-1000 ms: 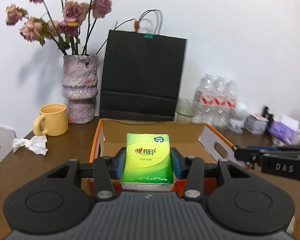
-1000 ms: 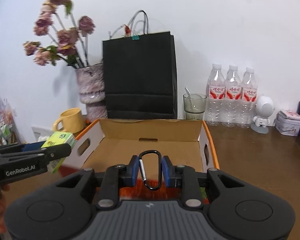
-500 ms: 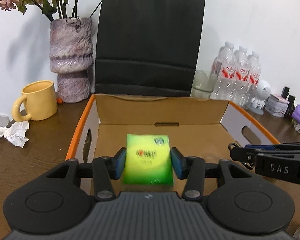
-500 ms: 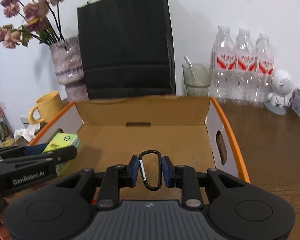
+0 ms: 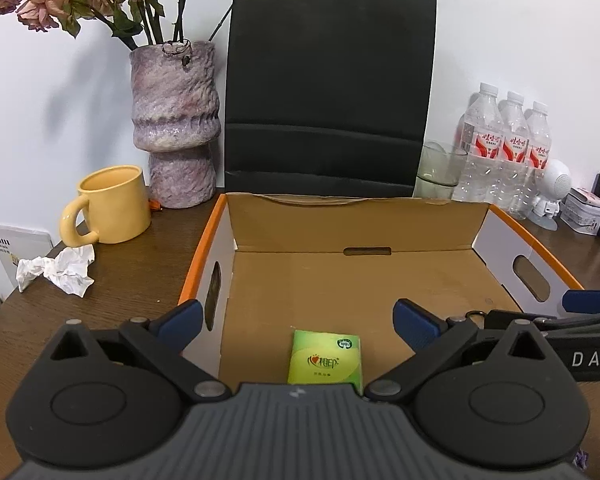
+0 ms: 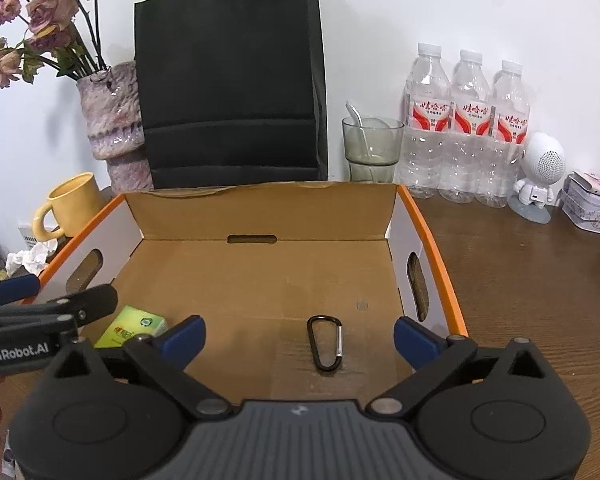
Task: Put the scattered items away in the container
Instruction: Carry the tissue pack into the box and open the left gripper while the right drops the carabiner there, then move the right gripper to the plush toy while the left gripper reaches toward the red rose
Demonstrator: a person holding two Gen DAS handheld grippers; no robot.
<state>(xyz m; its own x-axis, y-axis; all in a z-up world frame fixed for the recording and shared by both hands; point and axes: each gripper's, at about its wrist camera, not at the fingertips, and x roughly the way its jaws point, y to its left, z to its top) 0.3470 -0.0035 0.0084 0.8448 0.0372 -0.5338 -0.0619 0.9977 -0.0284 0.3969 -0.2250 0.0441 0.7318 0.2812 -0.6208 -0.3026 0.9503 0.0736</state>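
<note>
Two grippers hang over the near edge of the cardboard box (image 5: 352,220), and both have their jaws spread wide with nothing between them. Left gripper (image 5: 296,320) sits above the green tissue pack (image 5: 326,358), which lies flat on the box floor near the near edge, toward the left wall; you can spot the same pack in the right wrist view too (image 6: 134,330), partly hidden behind the left tool. Right gripper (image 6: 300,334) is over the black carabiner (image 6: 325,344), which lies flat on the box floor near the near edge, closer to the right wall, well apart from the pack. Box has orange rims and handle cutouts in its side walls. Outside it on the wooden desk (image 6: 520,280): a yellow mug (image 5: 110,206) and a crumpled tissue (image 5: 60,270) near the left edge, then along the back edge a purple vase of dried roses (image 5: 176,128), a black paper bag (image 5: 328,88), a glass with a spoon (image 6: 372,148), three water bottles (image 6: 466,128) and a little white robot figure (image 6: 540,172).
</note>
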